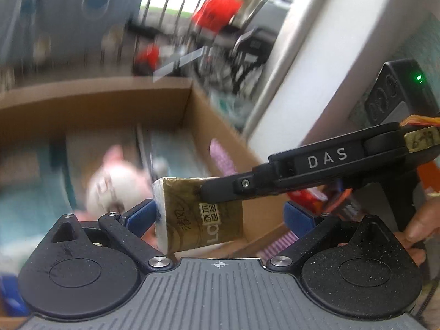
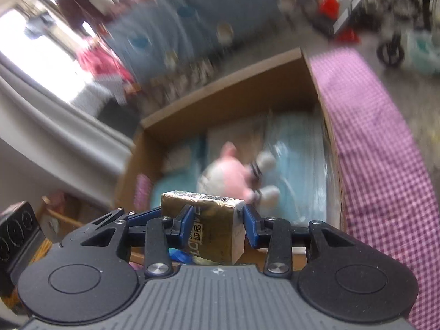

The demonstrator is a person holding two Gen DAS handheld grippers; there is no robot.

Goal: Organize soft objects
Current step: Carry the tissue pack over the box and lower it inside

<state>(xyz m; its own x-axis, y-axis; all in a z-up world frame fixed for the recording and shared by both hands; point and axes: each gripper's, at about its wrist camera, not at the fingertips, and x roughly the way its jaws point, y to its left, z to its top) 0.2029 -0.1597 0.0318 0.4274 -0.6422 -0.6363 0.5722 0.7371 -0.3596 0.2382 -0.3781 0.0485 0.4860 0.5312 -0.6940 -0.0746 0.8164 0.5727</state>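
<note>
A gold tissue pack (image 2: 211, 228) is clamped between the blue pads of my right gripper (image 2: 217, 221), held above the near edge of an open cardboard box (image 2: 228, 96). The same pack (image 1: 198, 214) shows in the left wrist view, with the right gripper's black arm (image 1: 302, 170) reaching in from the right. My left gripper (image 1: 220, 217) is open; its left blue pad (image 1: 143, 214) touches the pack's side and its right pad (image 1: 298, 216) stands apart. A pink and white plush toy (image 2: 233, 176) lies in the box on blue packets (image 2: 297, 165); it also shows blurred in the left view (image 1: 115, 184).
The box sits on a purple checked cloth (image 2: 379, 137). A white wall or post (image 1: 316, 55) rises to the right of the box. A black device with a green light (image 1: 396, 93) stands near it. Cluttered room and blue patterned fabric (image 2: 178, 27) lie behind.
</note>
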